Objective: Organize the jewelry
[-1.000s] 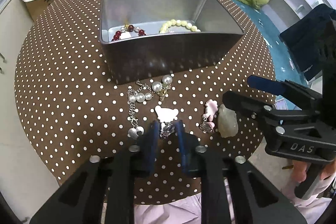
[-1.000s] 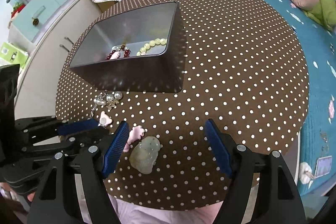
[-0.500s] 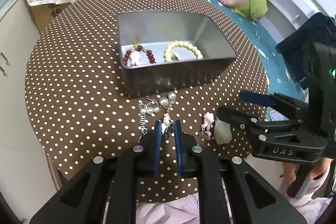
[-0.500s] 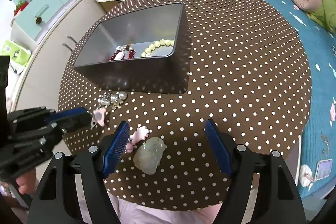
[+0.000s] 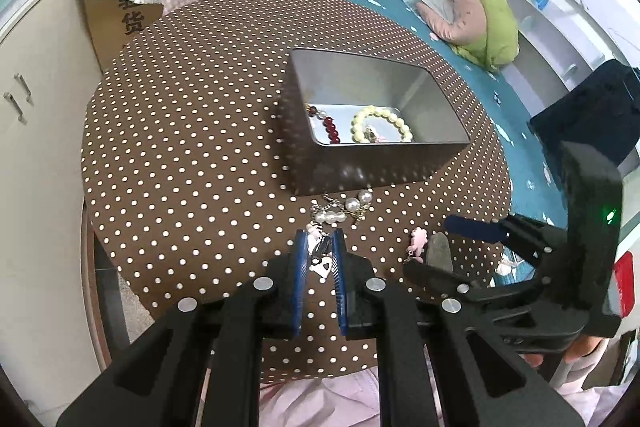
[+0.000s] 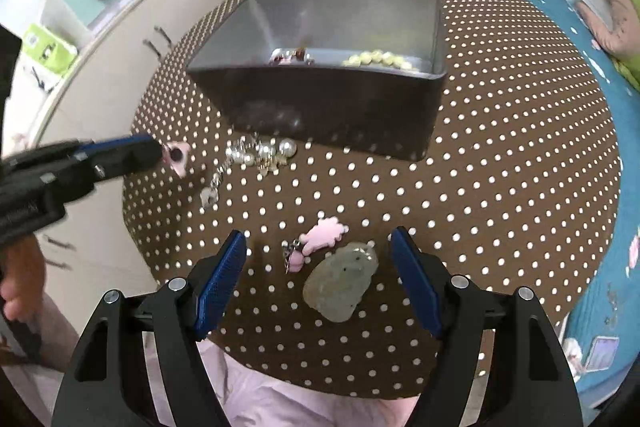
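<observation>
jewelry sorting is partway through: the metal tin (image 5: 360,163) on the dotted table (image 5: 180,147) already holds a red bead bracelet (image 5: 330,127) and a cream bead bracelet (image 5: 380,123), while several pieces lie on the table in front of it. left hand-held gripper (image 5: 320,251) is pinched nearly shut on a small pink charm (image 6: 176,157) with a dark clip, and in the right wrist view that charm looks lifted clear of the table, beside the tin's near corner. the step in hand seems to be carrying this charm to the tin; the next move probably calls for raising it over the near wall, which stands tall, and letting go only once it is above the open inside, clear of the two bracelets if possible. right hand-held gripper (image 6: 320,267) hangs with its jaws wide, empty, straddling a pale grey-green stone pendant (image 6: 340,279) and a pink charm on a short chain (image 6: 320,239) that touches the stone's upper edge; it appears lined up for one of these. the held charm is small, flat and glossy pink, so it may slip or twist in the pads. pearl chain (image 6: 260,155) with a silver heart tag sits just before the tin, loose and tangled-looking, likely to drape when picked up.
</observation>
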Action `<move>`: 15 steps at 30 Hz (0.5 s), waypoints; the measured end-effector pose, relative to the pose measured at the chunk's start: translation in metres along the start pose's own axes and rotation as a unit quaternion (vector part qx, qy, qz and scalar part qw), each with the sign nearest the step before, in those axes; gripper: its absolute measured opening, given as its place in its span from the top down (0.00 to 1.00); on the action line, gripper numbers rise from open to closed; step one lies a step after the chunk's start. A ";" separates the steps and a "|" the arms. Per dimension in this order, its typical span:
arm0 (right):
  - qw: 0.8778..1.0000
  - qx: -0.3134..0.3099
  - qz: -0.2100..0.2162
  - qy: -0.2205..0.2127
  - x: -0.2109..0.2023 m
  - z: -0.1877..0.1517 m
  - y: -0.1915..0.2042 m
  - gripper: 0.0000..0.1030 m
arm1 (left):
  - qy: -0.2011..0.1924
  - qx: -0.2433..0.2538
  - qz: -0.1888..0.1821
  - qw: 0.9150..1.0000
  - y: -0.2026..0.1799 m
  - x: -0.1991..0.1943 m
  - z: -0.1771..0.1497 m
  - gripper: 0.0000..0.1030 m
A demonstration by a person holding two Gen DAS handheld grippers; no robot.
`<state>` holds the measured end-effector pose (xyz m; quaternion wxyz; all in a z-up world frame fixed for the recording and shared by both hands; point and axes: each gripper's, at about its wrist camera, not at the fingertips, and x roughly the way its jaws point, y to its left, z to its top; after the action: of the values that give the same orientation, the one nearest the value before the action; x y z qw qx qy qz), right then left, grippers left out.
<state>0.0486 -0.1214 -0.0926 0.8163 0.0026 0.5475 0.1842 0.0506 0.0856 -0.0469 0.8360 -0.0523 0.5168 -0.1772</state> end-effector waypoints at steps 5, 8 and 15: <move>1.000 -0.013 -0.003 -0.004 0.003 -0.001 0.006 0.30 | 0.008 -0.011 -0.004 1.000 0.007 0.006 -0.003 0.89; 0.999 -0.033 -0.019 -0.014 0.006 -0.002 0.012 0.38 | 0.010 -0.020 -0.010 1.000 0.009 0.009 -0.004 0.89; 0.999 -0.027 -0.034 -0.016 0.004 0.003 0.005 0.79 | 0.007 -0.018 -0.019 1.000 0.007 0.008 -0.003 0.89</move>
<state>0.0507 -0.1151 -0.0942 0.8306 -0.0350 0.5288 0.1710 0.0531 0.0896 -0.0568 0.8280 -0.0754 0.5244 -0.1838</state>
